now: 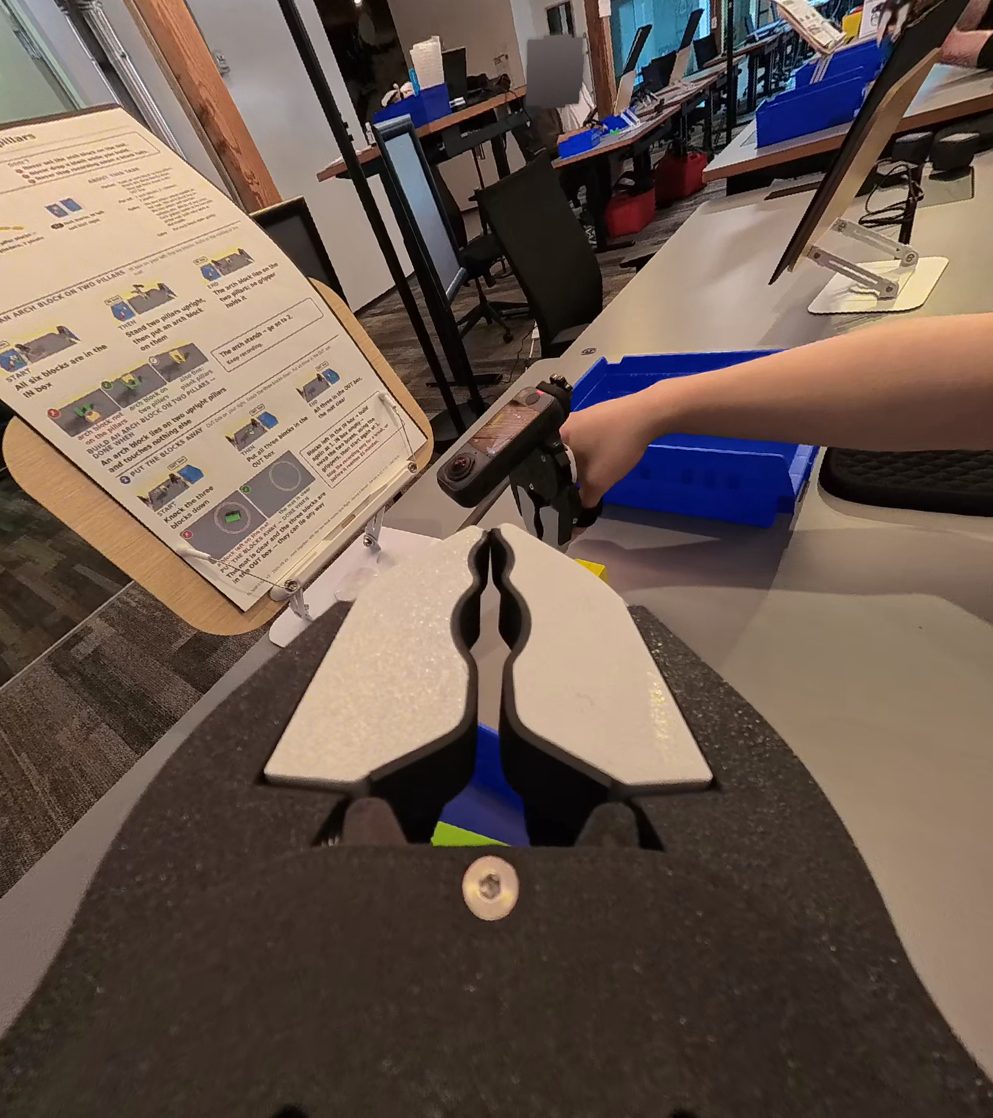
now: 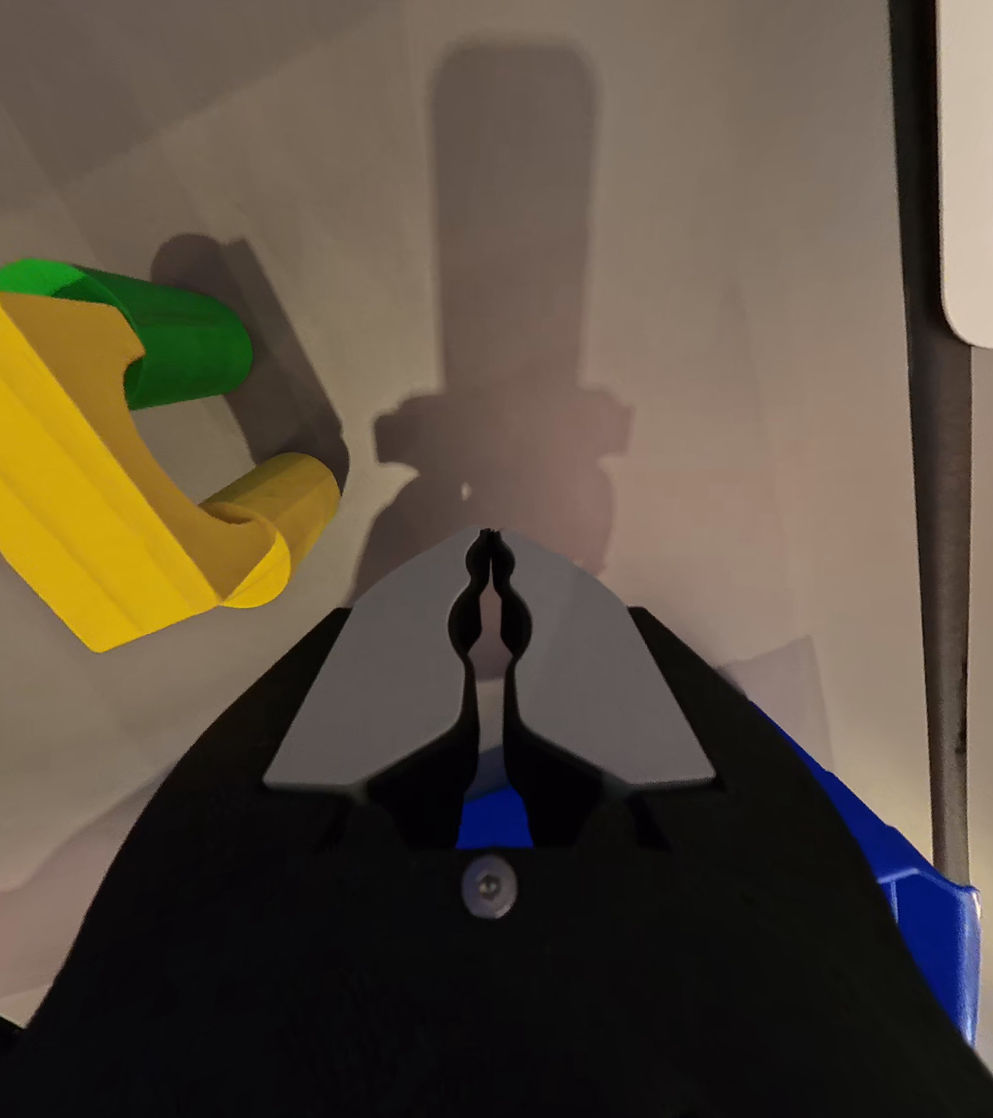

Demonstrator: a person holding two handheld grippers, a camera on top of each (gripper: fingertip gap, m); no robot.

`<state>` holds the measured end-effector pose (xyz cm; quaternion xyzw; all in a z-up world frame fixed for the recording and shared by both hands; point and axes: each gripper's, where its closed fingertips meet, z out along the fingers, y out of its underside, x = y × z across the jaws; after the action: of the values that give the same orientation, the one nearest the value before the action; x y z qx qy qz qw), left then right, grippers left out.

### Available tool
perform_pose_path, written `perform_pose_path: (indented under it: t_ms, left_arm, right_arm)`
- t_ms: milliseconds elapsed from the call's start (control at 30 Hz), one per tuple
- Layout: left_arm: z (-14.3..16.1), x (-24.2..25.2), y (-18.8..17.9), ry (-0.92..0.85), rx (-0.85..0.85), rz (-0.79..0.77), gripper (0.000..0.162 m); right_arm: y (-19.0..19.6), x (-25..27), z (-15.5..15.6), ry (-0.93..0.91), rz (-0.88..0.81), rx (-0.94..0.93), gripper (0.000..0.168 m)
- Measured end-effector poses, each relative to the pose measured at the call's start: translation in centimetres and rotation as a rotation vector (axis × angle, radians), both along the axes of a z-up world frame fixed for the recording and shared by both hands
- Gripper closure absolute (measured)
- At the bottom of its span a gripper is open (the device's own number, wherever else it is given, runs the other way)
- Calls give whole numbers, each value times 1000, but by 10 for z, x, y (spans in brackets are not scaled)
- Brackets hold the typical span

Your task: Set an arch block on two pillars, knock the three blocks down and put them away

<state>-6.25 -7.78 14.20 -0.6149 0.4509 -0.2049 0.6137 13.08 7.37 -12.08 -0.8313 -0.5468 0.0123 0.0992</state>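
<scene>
The left gripper (image 1: 490,535) is held above the near left part of the grey table (image 1: 845,696), its jaws pressed together at the tips and holding nothing. Through the gap at the base of its fingers a blue surface and a patch of light green show below; what they belong to cannot be told. The right gripper (image 2: 491,533) points down at the table surface, its jaws likewise pressed together at the tips and empty; in the left wrist view it appears farther off, held in a person's hand (image 1: 603,447) with the forearm reaching in from the right. The yellow arch block (image 2: 77,466) rests across two pillars, a green pillar (image 2: 192,351) and a yellow pillar (image 2: 282,496), one under each end of the arch. The stack stands on the table to the left of the right gripper and apart from it; nothing touches it. In the left wrist view only a yellow corner of the stack shows just beyond the right finger of the left gripper. A blue bin (image 1: 693,478) sits on the table beyond the right gripper, and a blue edge also shows at the near right in the right wrist view. An instruction sheet on a tilted wooden board (image 1: 167,387) stands at the far left of the table.
</scene>
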Motion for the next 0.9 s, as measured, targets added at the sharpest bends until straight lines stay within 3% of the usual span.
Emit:
perform_pose_path:
  t_ms: [133, 267, 433, 667, 767, 900]
  left_arm:
    - [-2, 1, 0, 7, -4, -2, 162]
    - [-3, 2, 0, 15, -9, -6, 162]
    - [-6, 3, 0, 31, -14, -5, 162]
    - [-4, 1, -2, 25, -11, -2, 162]
    - [-5, 2, -2, 27, -16, -5, 162]
    - [-7, 4, -3, 47, -11, -6, 162]
  right_arm:
    - [-14, -21, 0, 40, 53, -24, 167]
    - [-58, -49, -3, 10, 191, -88, 167]
    - [-96, -78, 1, 6, 331, -18, 167]
    - [-78, -76, 45, 157, 241, 200, 167]
    - [-70, -64, 33, 155, 162, 184, 167]
    - [-53, -43, -3, 37, 114, 178, 167]
